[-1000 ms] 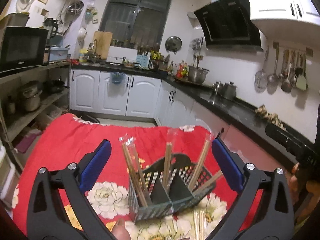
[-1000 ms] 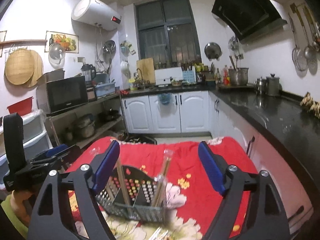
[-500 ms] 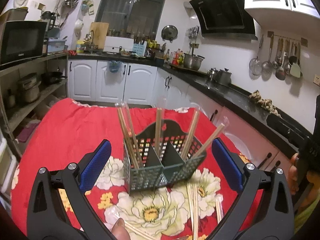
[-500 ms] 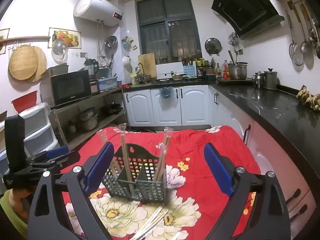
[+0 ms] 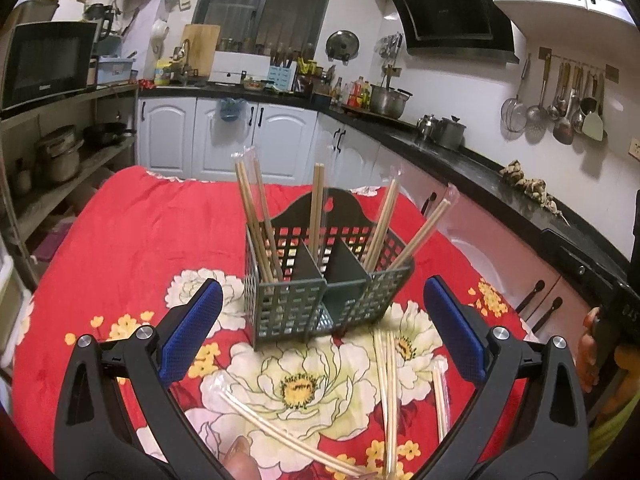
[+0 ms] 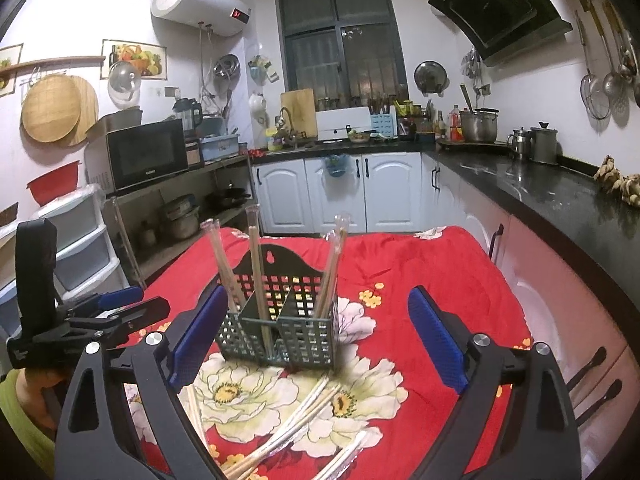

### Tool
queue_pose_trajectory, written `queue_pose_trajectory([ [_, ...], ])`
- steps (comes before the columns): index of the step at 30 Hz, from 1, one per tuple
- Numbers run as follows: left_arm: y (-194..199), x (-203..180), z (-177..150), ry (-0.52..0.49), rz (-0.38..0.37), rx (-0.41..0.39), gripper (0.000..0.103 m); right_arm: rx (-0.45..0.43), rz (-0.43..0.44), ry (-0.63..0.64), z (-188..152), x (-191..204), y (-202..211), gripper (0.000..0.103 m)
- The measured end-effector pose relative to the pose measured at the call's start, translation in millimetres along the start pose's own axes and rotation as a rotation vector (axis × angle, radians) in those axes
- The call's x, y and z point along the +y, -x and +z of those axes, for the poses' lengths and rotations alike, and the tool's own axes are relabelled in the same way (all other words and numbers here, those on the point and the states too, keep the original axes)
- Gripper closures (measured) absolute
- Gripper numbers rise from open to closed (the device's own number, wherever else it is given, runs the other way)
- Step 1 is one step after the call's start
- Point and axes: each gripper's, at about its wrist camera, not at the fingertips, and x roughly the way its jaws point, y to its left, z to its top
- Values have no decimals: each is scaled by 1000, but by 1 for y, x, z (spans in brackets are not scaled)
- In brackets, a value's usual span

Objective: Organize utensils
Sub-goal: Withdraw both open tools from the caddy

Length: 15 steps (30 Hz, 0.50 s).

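A: Chopsticks in clear wrappers point(image 5: 316, 204) stand in the grey plastic basket with holes point(image 5: 320, 284) on the red flowered worktop point(image 5: 132, 240). Both tools moved back, so the basket looks farther away now.

B: Are the tools holding anything?

A: No. The left tool point(image 5: 320, 328) and right tool point(image 6: 316, 332) are both wide apart with nothing in them. More loose wrapped chopsticks point(image 6: 304, 408) wait in front, likely the next pick.
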Motion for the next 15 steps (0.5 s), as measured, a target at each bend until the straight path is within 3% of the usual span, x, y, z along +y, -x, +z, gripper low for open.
queue_pose_trajectory([
  [15, -3, 5, -13, 14, 14, 39, 11, 45, 14, 17, -17, 6, -6, 14],
])
